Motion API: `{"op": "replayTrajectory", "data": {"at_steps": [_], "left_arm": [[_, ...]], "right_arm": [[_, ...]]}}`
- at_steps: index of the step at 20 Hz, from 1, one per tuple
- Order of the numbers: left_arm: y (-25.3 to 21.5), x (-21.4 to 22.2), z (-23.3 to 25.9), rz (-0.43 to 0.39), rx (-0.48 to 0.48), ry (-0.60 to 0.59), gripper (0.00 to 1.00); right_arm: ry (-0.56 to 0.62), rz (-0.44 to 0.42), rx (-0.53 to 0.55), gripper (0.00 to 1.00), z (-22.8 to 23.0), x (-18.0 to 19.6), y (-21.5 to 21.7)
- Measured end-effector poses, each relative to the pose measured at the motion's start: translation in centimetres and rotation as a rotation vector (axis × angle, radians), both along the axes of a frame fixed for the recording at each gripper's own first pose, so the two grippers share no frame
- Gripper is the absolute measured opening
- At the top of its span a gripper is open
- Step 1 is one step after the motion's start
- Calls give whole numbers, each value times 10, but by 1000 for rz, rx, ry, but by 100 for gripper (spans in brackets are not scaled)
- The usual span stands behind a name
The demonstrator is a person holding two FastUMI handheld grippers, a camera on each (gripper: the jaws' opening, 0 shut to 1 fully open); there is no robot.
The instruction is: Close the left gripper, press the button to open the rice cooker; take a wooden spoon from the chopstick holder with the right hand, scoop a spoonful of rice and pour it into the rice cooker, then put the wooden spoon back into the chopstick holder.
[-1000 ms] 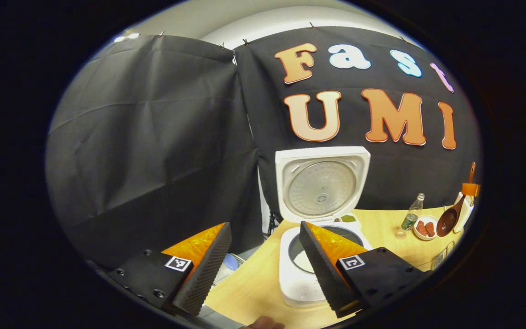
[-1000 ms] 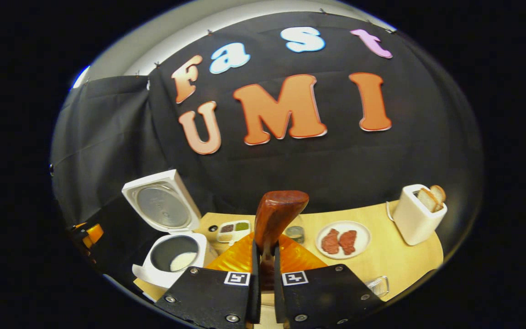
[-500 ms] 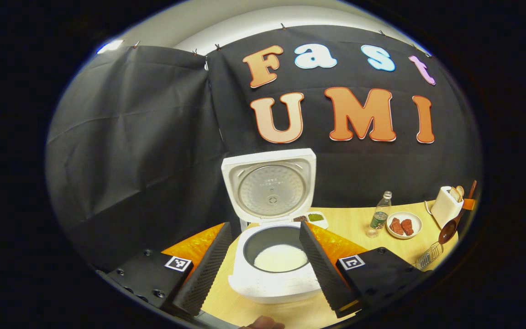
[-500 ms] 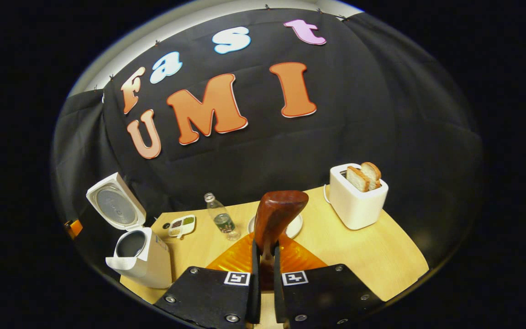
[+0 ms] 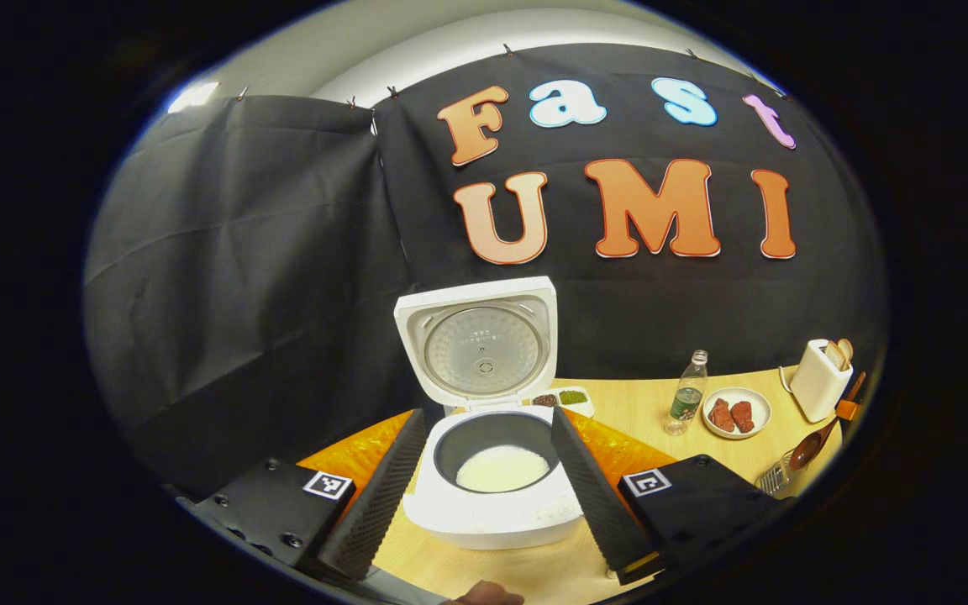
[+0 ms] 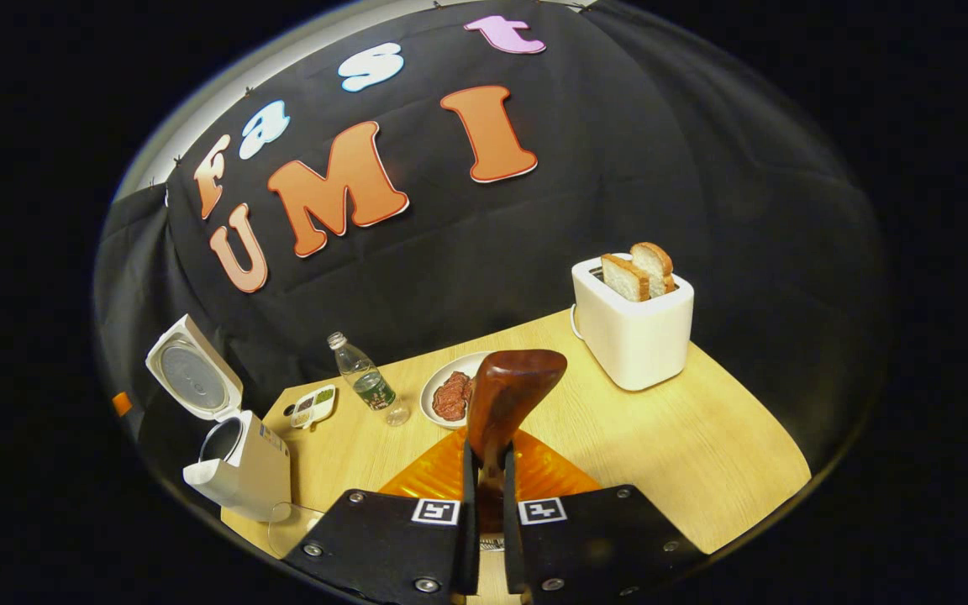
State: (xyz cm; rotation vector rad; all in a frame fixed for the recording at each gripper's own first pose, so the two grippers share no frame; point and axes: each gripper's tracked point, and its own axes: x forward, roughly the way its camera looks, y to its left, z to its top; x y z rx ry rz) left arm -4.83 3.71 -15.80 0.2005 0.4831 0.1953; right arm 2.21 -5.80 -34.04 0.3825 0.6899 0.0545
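The white rice cooker (image 5: 492,512) stands open with its lid (image 5: 480,344) upright and white rice (image 5: 501,466) in the dark pot. My left gripper (image 5: 488,416) is open, its fingers either side of the pot and short of it. In the right gripper view, my right gripper (image 6: 484,449) is shut on the handle of the brown wooden spoon (image 6: 513,391), whose bowl sticks up ahead of the fingers. The cooker (image 6: 240,470) stands far to the left there. In the left gripper view the spoon (image 5: 812,445) hangs at the far right above a wire holder (image 5: 774,475).
On the wooden table (image 6: 702,454) stand a white toaster (image 6: 631,323) with bread, a plate of meat (image 6: 450,395), a small bottle (image 6: 362,378) and a divided dish (image 6: 312,406). A clear glass bowl (image 6: 291,525) sits at the front edge by the cooker.
The left gripper view has swung so the cooker now sits between its fingers. My right gripper has carried the spoon rightward and lower, away from the cooker; the toaster looms nearer.
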Motion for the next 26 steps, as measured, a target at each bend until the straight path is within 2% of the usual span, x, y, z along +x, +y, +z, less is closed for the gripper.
{"op": "replayTrajectory", "data": {"at_steps": [3, 6, 8, 9, 10, 12, 15, 18, 19, 20, 21, 22, 23, 25, 26], "left_arm": [[-6, -3, -1, 9, -40, 31, 100], [-1, -3, 4, 30, -31, 37, 100], [-2, 0, 4, 19, -43, 43, 100], [-2, 1, 0, 13, -48, 56, 100], [1, 4, -4, 14, -51, 68, 98], [5, 12, -4, 10, -70, 70, 100], [21, 31, -6, 12, -63, 84, 99], [34, 48, -5, -13, -70, 90, 100], [40, 58, -1, -17, -77, 84, 100], [45, 66, 1, -25, -90, 80, 98], [47, 76, 8, -37, -107, 69, 100], [50, 87, 15, -46, -122, 59, 98], [57, 100, 23, -48, -124, 47, 100], [74, 123, 33, -38, -112, 33, 98], [80, 134, 37, -39, -112, 25, 99]], "right_arm": [[42, 3, 33, 11, -23, -4, 1], [68, -4, 67, 11, -41, -7, 4], [153, 6, 81, 14, -63, -21, 7], [174, 19, 88, 17, -67, -27, 7], [171, 9, 96, 17, -63, -28, 6], [207, -17, 75, 18, -68, -33, -1], [313, -34, 74, 34, -76, -51, -1], [329, -44, -6, 40, -66, -64, -10], [327, -48, -33, 39, -61, -66, -13], [316, -59, -51, 53, -53, -67, -16], [306, -71, -60, 60, -44, -68, -17], [291, -88, -69, 62, -34, -67, -19], [269, -107, -82, 70, -22, -66, -23], [205, -146, -108, 79, 8, -60, -30], [169, -162, -119, 80, 24, -58, -31]]}}
